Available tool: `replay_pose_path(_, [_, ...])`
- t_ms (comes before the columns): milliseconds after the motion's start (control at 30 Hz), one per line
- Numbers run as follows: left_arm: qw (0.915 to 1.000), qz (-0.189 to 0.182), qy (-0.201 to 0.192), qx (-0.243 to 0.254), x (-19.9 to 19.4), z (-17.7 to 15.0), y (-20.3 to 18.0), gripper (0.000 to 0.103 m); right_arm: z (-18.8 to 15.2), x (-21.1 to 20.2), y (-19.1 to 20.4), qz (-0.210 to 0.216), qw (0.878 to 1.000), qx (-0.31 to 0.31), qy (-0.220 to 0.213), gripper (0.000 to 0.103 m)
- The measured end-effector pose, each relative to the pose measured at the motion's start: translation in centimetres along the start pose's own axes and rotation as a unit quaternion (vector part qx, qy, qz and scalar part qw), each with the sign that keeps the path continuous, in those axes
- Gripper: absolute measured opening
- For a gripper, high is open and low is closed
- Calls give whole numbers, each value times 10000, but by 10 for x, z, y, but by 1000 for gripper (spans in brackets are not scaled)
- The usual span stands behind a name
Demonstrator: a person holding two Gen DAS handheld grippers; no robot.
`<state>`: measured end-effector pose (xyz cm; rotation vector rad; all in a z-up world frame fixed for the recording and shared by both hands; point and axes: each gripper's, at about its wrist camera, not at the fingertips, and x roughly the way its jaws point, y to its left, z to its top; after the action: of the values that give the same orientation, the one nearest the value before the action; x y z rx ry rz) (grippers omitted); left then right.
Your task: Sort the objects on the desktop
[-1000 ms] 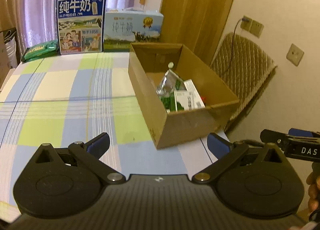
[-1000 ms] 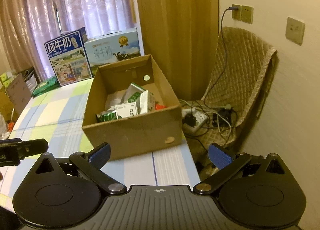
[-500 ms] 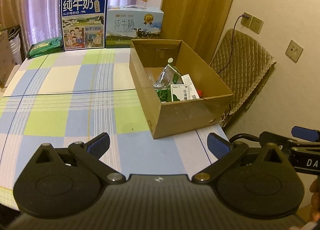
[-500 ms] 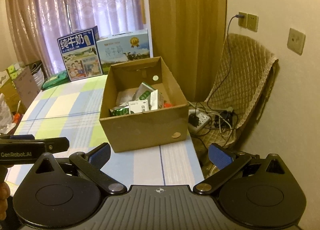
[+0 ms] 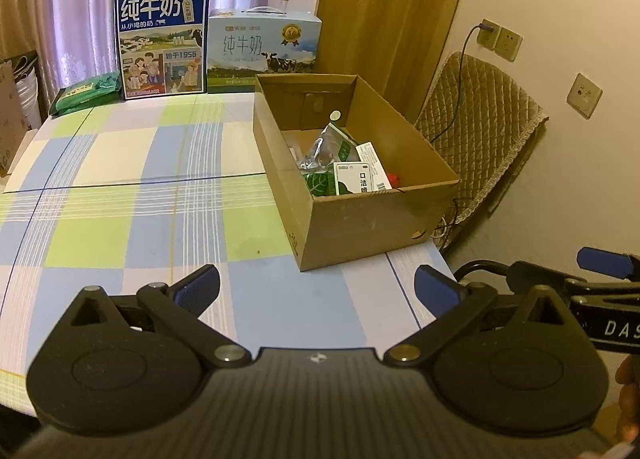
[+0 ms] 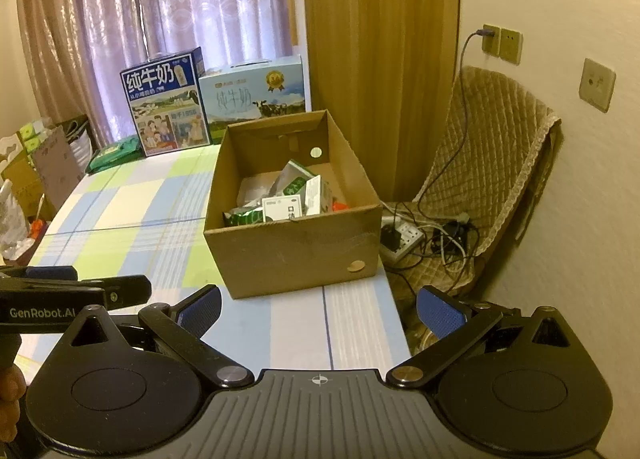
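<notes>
An open cardboard box (image 5: 360, 219) (image 6: 292, 251) stands at the right end of the checked table (image 5: 120, 187) (image 6: 132, 199). Inside it lie a white packet with black print (image 5: 354, 178) (image 6: 283, 209), a green and silver pouch (image 5: 328, 147) (image 6: 294, 181), a green leaf-print bag (image 5: 318, 183) (image 6: 244, 216) and something small and red (image 5: 394, 179). My left gripper (image 5: 316, 287) is open and empty over the table's near edge, short of the box. My right gripper (image 6: 318, 307) is also open and empty, held back from the box's front wall.
Two milk cartons (image 5: 162, 41) (image 5: 264, 47) stand at the table's far edge with a green packet (image 5: 86, 93) to their left. A quilted chair (image 6: 492, 163), a power strip (image 6: 404, 237) and cables lie right of the table. Curtains and a wooden door are behind.
Both grippers have drawn back from the box and risen, so the box looks smaller and farther off. Both stay open and empty.
</notes>
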<state>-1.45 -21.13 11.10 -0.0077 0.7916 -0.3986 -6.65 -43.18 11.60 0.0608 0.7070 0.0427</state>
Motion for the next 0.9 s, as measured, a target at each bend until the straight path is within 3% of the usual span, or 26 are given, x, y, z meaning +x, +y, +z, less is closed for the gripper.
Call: replay_pose_path(900, [10000, 6, -38, 65, 3, 1, 0, 102, -1, 6, 0, 27, 10000, 13, 52, 101])
